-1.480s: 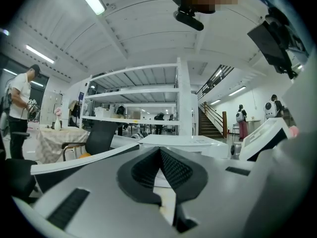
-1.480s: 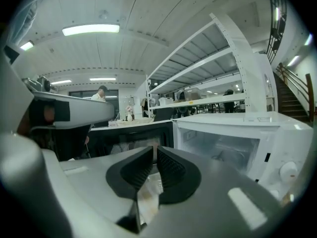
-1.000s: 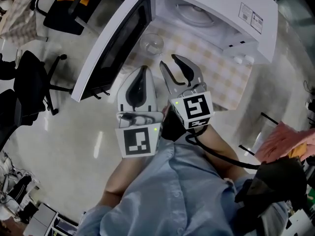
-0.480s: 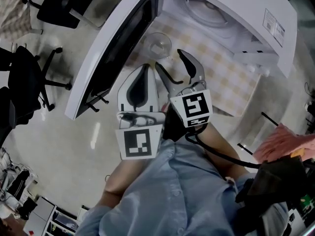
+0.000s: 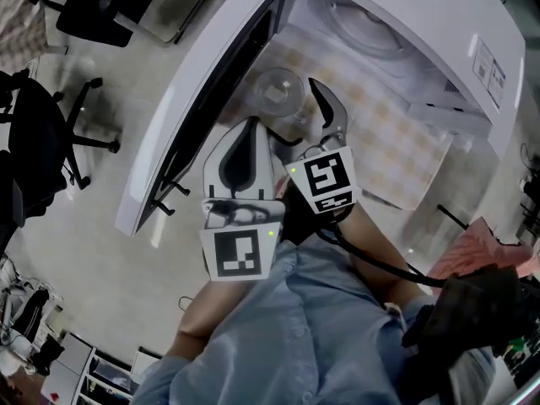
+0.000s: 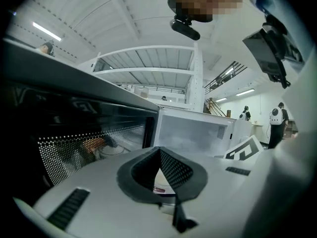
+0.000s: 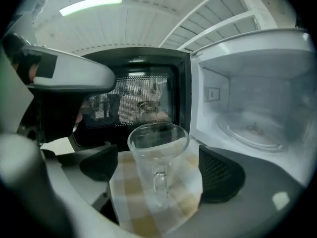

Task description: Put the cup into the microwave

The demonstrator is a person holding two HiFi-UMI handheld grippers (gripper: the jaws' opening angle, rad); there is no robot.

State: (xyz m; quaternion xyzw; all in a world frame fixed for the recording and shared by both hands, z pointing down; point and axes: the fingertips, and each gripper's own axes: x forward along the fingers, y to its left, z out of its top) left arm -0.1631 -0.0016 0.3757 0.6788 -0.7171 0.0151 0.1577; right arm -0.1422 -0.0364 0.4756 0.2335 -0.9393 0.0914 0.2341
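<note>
A clear glass cup [image 5: 278, 91] with a handle stands on a checked cloth [image 5: 380, 133] in front of the white microwave [image 5: 405, 24]. The microwave door [image 5: 211, 99] hangs open to the left. My right gripper [image 5: 297, 108] is open, and its jaws have just been opening. In the right gripper view the cup [image 7: 158, 152] stands between the two pads [image 7: 220, 175], handle toward the camera, with a gap on each side. The turntable [image 7: 252, 130] lies inside the cavity. My left gripper [image 5: 251, 123] is shut beside the right one, near the door.
Black office chairs [image 5: 34, 133] stand on the pale floor at the left. A pink cloth [image 5: 494, 239] lies at the right edge. A black cable [image 5: 380, 264] runs from the right gripper across the person's blue sleeve.
The right jaws have spread from a narrow gap to wide open. Both grippers have come closer to the cup, which now stands between the right jaws.
</note>
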